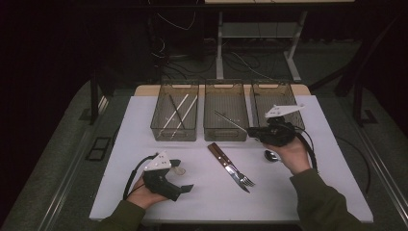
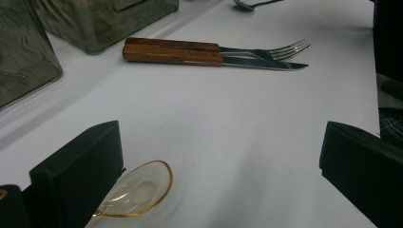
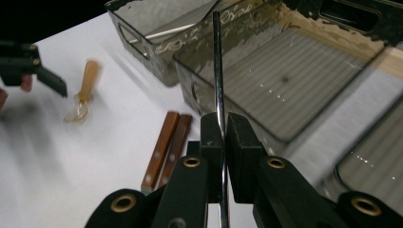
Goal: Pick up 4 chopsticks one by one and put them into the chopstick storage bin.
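My right gripper [image 1: 252, 131] [image 3: 222, 137] is shut on a thin metal utensil [image 1: 230, 121] [image 3: 217, 71]. The utensil's shaft reaches out over the front of the middle clear bin [image 1: 225, 135] [image 3: 304, 71], and its gripped end is hidden between the pads. My left gripper [image 1: 180, 175] [image 2: 221, 161] rests low on the white table [image 1: 202, 197] with its jaws wide open. A clear amber-tinted plastic spoon [image 1: 179, 170] [image 2: 138, 190] lies beside one jaw, untouched. A wooden-handled knife and fork [image 1: 231, 166] [image 2: 209, 53] lie side by side mid-table.
Three clear bins stand in a row at the back. The left bin [image 1: 174, 132] holds a few thin sticks, and the right bin [image 1: 262, 91] sits behind my right gripper. A metal spoon [image 1: 271, 155] lies on the table by the right hand.
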A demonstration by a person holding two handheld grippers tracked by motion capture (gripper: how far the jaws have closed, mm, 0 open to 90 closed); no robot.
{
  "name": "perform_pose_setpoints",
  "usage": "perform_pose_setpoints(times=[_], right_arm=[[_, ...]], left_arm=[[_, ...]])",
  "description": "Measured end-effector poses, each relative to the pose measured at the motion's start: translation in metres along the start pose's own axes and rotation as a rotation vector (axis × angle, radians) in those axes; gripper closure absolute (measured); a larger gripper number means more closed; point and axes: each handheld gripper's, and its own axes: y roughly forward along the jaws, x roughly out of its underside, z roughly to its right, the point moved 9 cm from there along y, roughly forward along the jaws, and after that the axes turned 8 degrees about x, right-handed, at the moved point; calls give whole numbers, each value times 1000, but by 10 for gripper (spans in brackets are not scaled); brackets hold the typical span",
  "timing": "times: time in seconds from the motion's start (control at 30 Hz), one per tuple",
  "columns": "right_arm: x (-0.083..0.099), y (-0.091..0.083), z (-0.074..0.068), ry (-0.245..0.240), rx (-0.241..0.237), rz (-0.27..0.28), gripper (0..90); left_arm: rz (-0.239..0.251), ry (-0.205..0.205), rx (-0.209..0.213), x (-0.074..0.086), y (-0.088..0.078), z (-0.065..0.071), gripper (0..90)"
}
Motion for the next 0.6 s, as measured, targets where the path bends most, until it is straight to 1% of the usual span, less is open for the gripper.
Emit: perform_pose_setpoints(times=[0.27,0.3,0.37,0.4,0.47,0.5,0.53,0.6], right_arm=[[-31,35,-9,-6,14,-19,860],[-35,39,-10,1,14,-21,860],[-43,48,-10,-2,23,-18,860],[-46,51,-11,5,20,-19,860],[-54,59,-13,14,21,-20,860],[-57,63,-13,10,22,-23,860],[-61,67,-14,18,23,-21,861],[-67,75,-16,15,25,-23,860]], left_arm=[[5,1,2,-1,0,0,0],[4,2,2,-1,0,0,0],[-1,11,4,-1,-1,0,0],[5,2,6,-1,-1,1,0],[6,3,8,-2,-1,1,0],[6,5,8,-2,-1,1,0],[8,6,11,-2,-1,1,0],[7,7,12,-2,-1,1,0]])
